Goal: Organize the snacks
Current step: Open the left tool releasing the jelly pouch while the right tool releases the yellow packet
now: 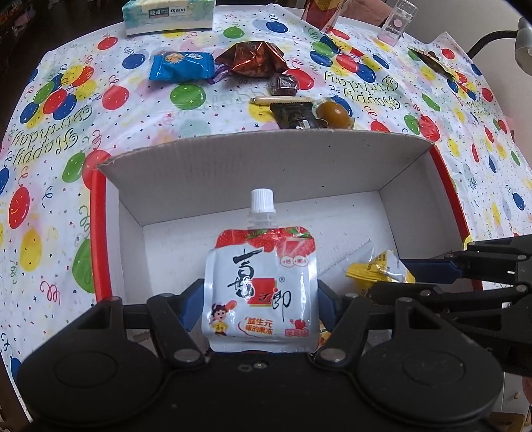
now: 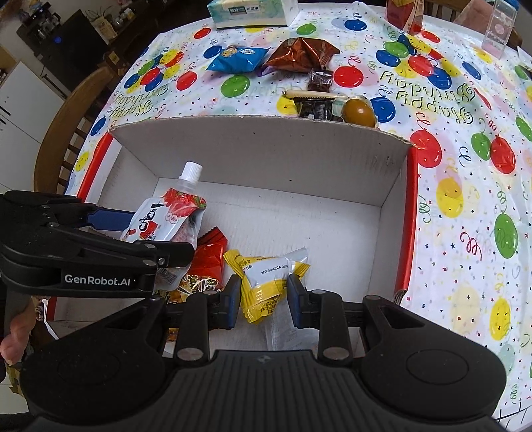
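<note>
My left gripper [image 1: 257, 300] is shut on a white strawberry jelly pouch [image 1: 259, 266] with a white cap, held upright over a white cardboard box [image 1: 266, 162] with red edges. The right wrist view shows that pouch [image 2: 166, 219] tilted at the box's left side. My right gripper [image 2: 264, 299] is shut on a yellow snack packet [image 2: 269, 275] low inside the box [image 2: 266, 153], just right of the left gripper [image 2: 99, 246]. In the left wrist view the right gripper [image 1: 429, 266] comes in from the right with the yellow packet [image 1: 375, 272].
A red packet [image 2: 209, 256] lies in the box. Behind the box are a blue packet [image 1: 181, 66], a brown foil bag [image 1: 252, 58], a dark candy [image 1: 282, 84], a sausage stick [image 1: 276, 99], a dark packet [image 1: 294, 114] and a brown egg [image 1: 334, 114]. A tissue box [image 1: 168, 15] stands far back.
</note>
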### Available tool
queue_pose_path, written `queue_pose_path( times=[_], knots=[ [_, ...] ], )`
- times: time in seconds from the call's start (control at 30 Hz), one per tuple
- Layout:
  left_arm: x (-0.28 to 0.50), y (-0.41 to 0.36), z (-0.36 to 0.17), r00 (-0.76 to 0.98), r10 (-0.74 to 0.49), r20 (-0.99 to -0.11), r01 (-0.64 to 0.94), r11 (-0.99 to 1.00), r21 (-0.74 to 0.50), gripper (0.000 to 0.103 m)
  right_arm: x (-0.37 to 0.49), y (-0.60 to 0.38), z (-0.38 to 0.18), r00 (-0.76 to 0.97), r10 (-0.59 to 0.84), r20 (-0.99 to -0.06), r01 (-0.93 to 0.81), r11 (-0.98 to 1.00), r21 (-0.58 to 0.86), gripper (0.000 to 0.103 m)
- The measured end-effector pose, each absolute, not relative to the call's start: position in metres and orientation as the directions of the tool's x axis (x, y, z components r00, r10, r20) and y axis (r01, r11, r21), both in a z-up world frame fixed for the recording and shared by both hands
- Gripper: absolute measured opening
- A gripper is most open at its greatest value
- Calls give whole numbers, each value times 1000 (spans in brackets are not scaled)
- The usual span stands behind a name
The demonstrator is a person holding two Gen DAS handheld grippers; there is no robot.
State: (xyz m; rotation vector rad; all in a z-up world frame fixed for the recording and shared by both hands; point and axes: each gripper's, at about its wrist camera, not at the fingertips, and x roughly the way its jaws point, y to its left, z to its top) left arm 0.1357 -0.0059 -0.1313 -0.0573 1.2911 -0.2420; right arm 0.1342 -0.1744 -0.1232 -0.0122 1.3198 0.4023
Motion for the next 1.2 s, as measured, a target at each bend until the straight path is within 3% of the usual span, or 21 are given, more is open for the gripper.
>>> queue_pose_path(
  times=[0.13,0.2,0.33,0.47,1.03,1.2],
  knots=[
    [135,-5,-130,257,-214,-942,146,972,-181,66,134,-175,-121,189,285,-940,-295,929,222,31],
    [135,-5,-130,259,-217,-941,145,972,-184,66,133,-175,-118,198,289,-937,-299,928,223,39],
    [133,-4,-127,268,-214,-939,149,972,-179,68,131,-178,-109,217,297,-930,-304,926,225,41],
    [130,-2,-112,308,-242,-920,157,967,-202,74,129,-182,-99,239,304,-922,-306,925,225,52],
    [113,-5,-48,454,-280,-846,219,955,-199,84,124,-203,-40,352,330,-876,-299,926,228,52],
    [113,-8,-33,491,-280,-825,233,955,-186,87,127,-210,-22,393,328,-859,-293,930,221,59]
  ],
)
